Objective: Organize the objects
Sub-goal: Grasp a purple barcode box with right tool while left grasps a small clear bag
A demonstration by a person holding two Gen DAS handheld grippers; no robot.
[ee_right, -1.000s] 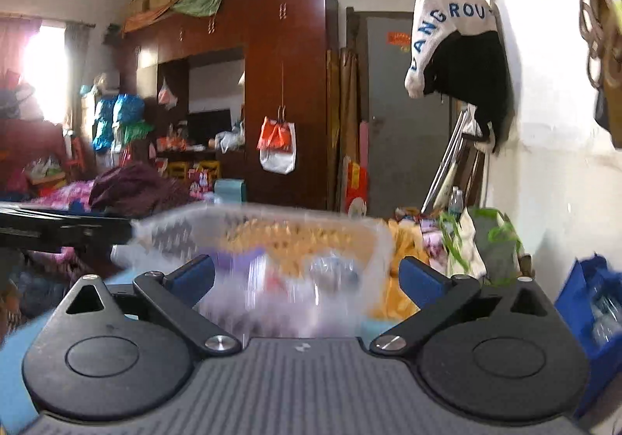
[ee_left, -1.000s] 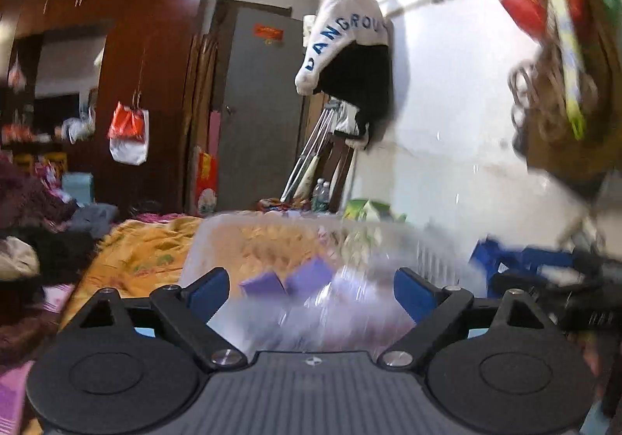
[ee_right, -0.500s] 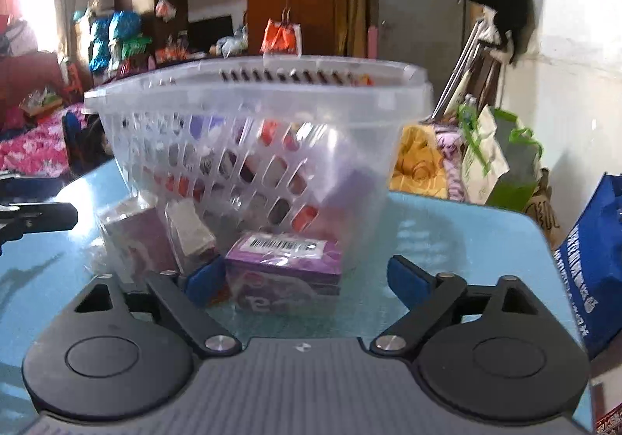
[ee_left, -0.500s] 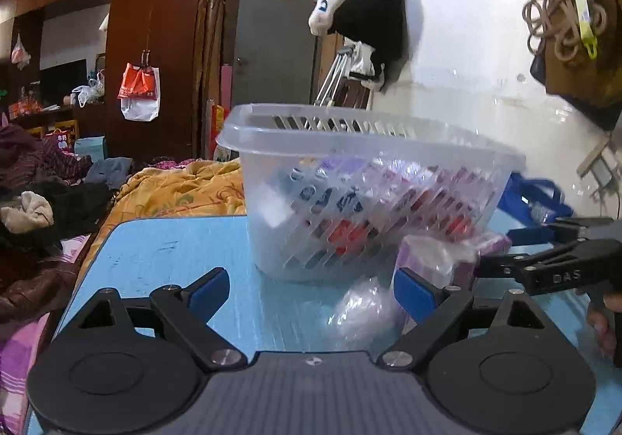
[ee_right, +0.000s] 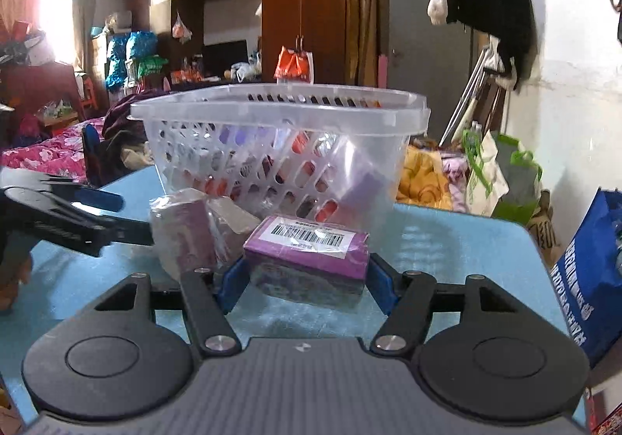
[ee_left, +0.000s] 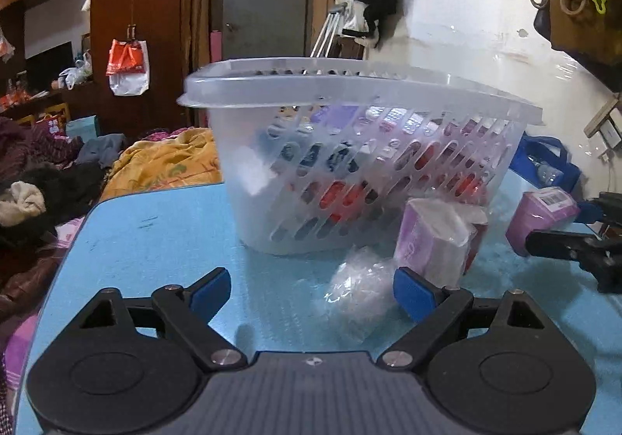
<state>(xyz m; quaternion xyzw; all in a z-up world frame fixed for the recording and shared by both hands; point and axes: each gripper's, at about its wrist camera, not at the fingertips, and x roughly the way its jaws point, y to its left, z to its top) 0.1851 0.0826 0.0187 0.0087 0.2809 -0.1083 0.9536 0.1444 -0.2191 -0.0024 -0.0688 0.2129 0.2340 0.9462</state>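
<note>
Right tongs (ee_right: 305, 277) just closed in on the purple barcoded box (ee_right: 307, 250) between their pads, basket (ee_right: 280, 147) right behind on the blue surface (ee_right: 458, 240): ready for lifting in, seemingly; left tongs (ee_left: 311, 289) spread, crinkled clear bag (ee_left: 359, 285) just inside their right pad.

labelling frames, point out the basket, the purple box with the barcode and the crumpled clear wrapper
basket (ee_left: 248, 83), left wrist view, near rim
purple box (ee_right: 311, 254), right wrist view, front face
clear wrapper (ee_left: 359, 285), left wrist view, middle
</note>
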